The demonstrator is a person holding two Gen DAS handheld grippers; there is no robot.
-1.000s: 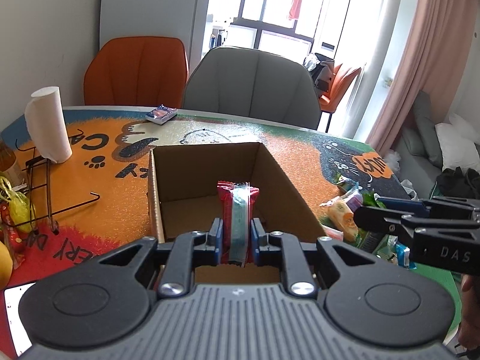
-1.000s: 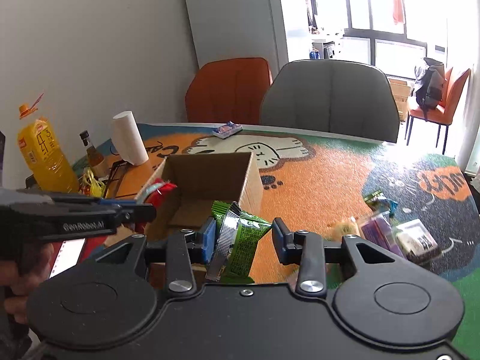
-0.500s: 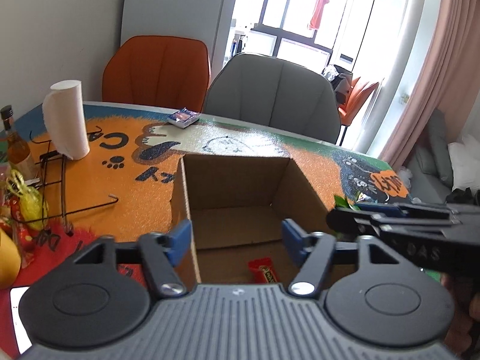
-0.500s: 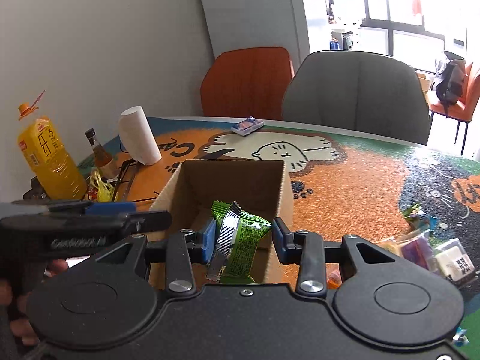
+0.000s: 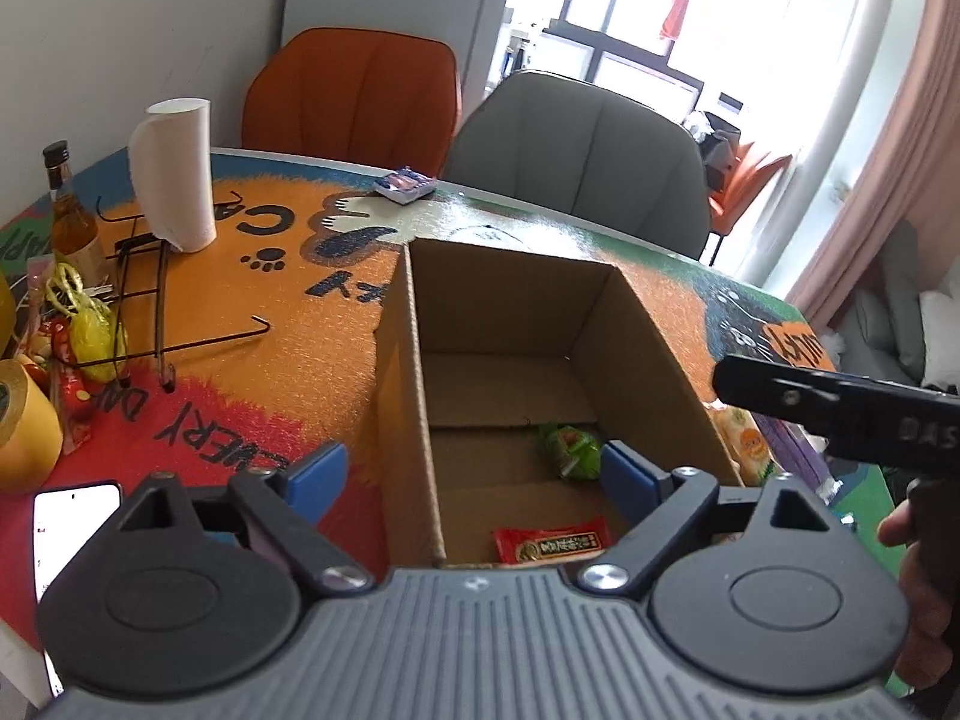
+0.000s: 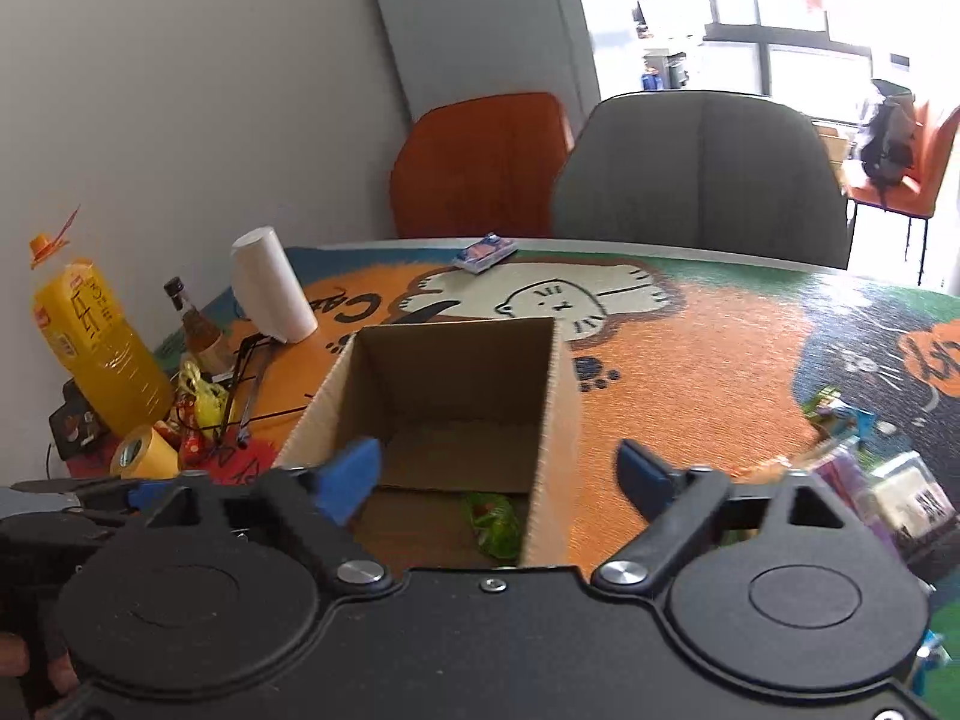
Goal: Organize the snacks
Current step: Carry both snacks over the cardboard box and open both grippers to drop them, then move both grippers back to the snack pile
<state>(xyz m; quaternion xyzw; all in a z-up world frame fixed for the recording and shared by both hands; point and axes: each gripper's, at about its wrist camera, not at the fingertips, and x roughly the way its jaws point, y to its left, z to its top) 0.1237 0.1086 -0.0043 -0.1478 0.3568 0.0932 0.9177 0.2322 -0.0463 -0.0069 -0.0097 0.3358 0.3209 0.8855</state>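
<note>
An open cardboard box (image 5: 401, 360) (image 6: 555, 414) stands on the cat-print table. On its floor lie a red snack packet (image 5: 549, 545) and a green snack packet (image 5: 570, 450) (image 6: 495, 519). My left gripper (image 5: 471, 474) hangs over the box's near left wall, its jaws opening wide with nothing pressed between them. My right gripper (image 6: 498, 480) hovers over the box's near right wall, jaws also opening, the green packet lying loose below. The right gripper's black body (image 5: 840, 414) reaches in from the right in the left wrist view.
Several loose snacks (image 6: 870, 468) lie right of the box. A paper towel roll (image 5: 177, 177), wire rack (image 5: 144, 300), brown bottle (image 5: 69, 210), oil jug (image 6: 96, 348), yellow tape roll (image 5: 24, 426) and phone (image 5: 72, 516) crowd the left. A small packet (image 5: 405, 185) lies at the far edge.
The left jaws opened and let the red packet fall to the box floor. The right jaws then opened and the green packet dropped into the box.
</note>
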